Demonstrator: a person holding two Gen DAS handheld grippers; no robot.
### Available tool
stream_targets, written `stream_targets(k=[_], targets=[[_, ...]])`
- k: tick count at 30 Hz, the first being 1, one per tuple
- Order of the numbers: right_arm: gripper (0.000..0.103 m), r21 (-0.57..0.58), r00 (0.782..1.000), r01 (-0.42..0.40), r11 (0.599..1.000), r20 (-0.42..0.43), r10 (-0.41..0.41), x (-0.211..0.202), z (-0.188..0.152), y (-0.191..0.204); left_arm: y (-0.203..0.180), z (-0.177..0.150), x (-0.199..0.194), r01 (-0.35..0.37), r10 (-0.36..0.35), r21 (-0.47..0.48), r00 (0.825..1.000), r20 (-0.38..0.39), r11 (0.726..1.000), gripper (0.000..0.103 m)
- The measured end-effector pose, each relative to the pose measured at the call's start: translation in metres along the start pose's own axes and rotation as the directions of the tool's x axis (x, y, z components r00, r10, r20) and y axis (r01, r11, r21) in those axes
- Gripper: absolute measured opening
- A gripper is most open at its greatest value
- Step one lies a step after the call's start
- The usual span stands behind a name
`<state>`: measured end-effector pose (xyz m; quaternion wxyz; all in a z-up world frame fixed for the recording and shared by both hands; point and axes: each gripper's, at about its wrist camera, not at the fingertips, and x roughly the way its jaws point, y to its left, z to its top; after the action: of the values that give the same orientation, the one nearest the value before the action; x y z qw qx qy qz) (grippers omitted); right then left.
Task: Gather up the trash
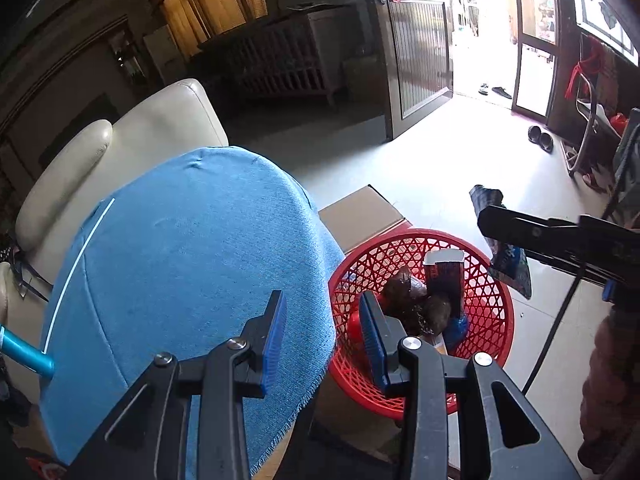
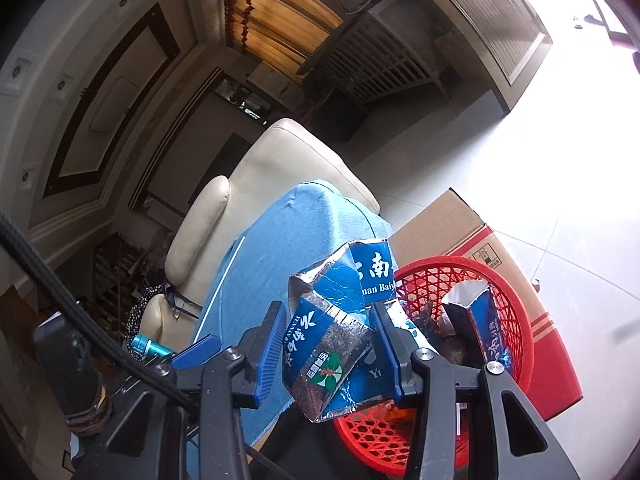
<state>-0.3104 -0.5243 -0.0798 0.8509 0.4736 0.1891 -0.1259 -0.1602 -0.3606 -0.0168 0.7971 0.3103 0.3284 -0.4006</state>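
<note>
A red lattice basket (image 1: 488,300) stands on the floor beside the blue-clothed table (image 1: 180,260); it holds a dark upright carton (image 1: 444,280), brown lumps and other scraps. My left gripper (image 1: 324,340) is open and empty, over the table edge and the basket's near rim. My right gripper (image 2: 332,344) is shut on a crumpled blue carton (image 2: 332,340) with white characters, held above the table edge next to the basket (image 2: 516,320). In the left wrist view the right gripper's arm (image 1: 560,240) reaches in from the right, with the blue carton (image 1: 508,256) hanging beyond the basket.
A cardboard box (image 1: 360,216) sits behind the basket on the pale tiled floor. A cream leather sofa (image 1: 120,148) is behind the table. A cyan cylinder (image 1: 24,352) lies at the table's left edge. An open doorway (image 1: 480,40) is bright at the back.
</note>
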Motion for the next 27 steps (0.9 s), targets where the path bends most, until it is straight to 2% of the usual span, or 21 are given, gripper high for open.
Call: stream_targets(k=[4, 6, 7, 8, 15, 17, 19, 25, 27], targets=[[0.049, 0.019, 0.999, 0.035, 0.999, -0.011, -0.035, 0.008, 0.001, -0.004, 0.01, -0.002, -0.003, -0.012, 0.013, -0.023, 1.0, 0.005, 1.0, 0.041], [0.057, 0.023, 0.998, 0.056, 0.998, -0.014, -0.056, 0.01, 0.002, -0.005, 0.018, -0.004, -0.005, -0.025, 0.025, -0.039, 1.0, 0.005, 0.999, 0.047], [0.06, 0.022, 0.998, 0.063, 0.998, -0.013, -0.063, 0.011, 0.001, -0.004, 0.021, -0.004, -0.007, -0.034, 0.034, -0.047, 0.999, 0.007, 0.998, 0.053], [0.061, 0.017, 0.998, 0.067, 0.998, -0.013, -0.066, 0.011, 0.001, -0.003, 0.025, -0.006, -0.009, -0.042, 0.043, -0.056, 0.999, 0.011, 0.998, 0.058], [0.061, -0.059, 0.998, 0.07, 0.996, -0.003, -0.07, 0.008, 0.0, 0.021, 0.049, -0.016, -0.033, -0.123, 0.128, -0.087, 0.99, 0.059, 0.989, 0.061], [0.061, -0.101, 0.997, 0.07, 0.992, -0.001, -0.071, 0.009, -0.002, 0.037, 0.057, -0.02, -0.043, -0.144, 0.152, -0.106, 0.986, 0.068, 0.984, 0.066], [0.061, -0.143, 0.997, 0.074, 0.987, -0.003, -0.075, 0.011, -0.007, 0.052, 0.066, -0.026, -0.054, -0.171, 0.182, -0.128, 0.979, 0.088, 0.977, 0.074], [0.061, -0.36, 0.996, 0.082, 0.929, 0.0, -0.088, 0.02, -0.034, 0.125, 0.098, -0.043, -0.092, -0.261, 0.291, -0.195, 0.946, 0.144, 0.945, 0.076], [0.061, -0.42, 0.997, 0.075, 0.905, 0.001, -0.082, 0.022, -0.046, 0.149, 0.112, -0.052, -0.105, -0.297, 0.335, -0.228, 0.929, 0.154, 0.927, 0.077]])
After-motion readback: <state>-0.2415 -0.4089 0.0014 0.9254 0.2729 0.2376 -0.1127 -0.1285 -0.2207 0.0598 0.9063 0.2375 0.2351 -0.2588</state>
